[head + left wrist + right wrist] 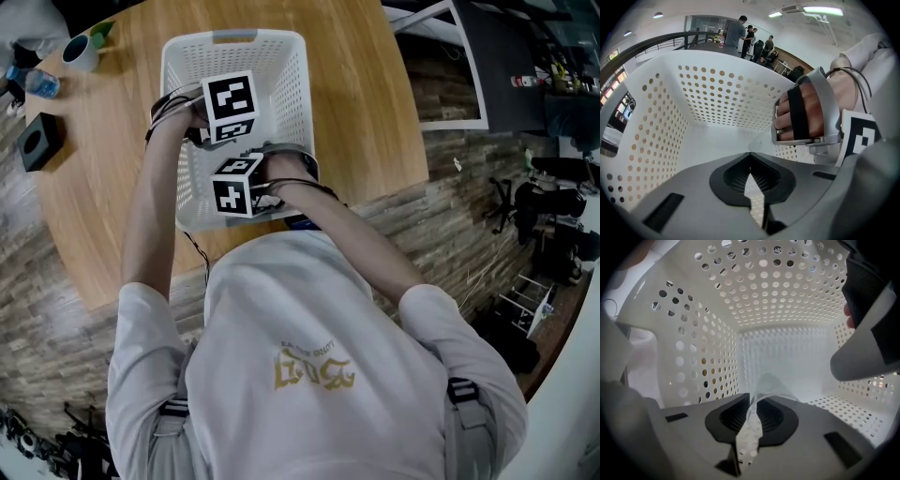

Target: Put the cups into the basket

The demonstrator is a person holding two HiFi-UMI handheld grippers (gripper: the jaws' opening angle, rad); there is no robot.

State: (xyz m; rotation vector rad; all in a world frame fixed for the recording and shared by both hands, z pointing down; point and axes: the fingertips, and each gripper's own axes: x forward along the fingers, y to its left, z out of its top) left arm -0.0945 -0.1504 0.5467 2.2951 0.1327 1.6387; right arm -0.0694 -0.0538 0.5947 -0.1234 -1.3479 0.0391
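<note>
Clear cup (769, 383) hangs inside basket (787, 310), near its floor. Left gripper (750, 157): fingers closed, nothing seen between. Right gripper (751, 401): fingers pinching cup's rim. Risk: thin wall buckles under the pinch; cup tips on release.

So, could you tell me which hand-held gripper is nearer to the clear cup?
Right. The right hand-held gripper pinches the clear cup inside the basket; the left hand-held gripper is apart from it, shut on nothing.
</note>
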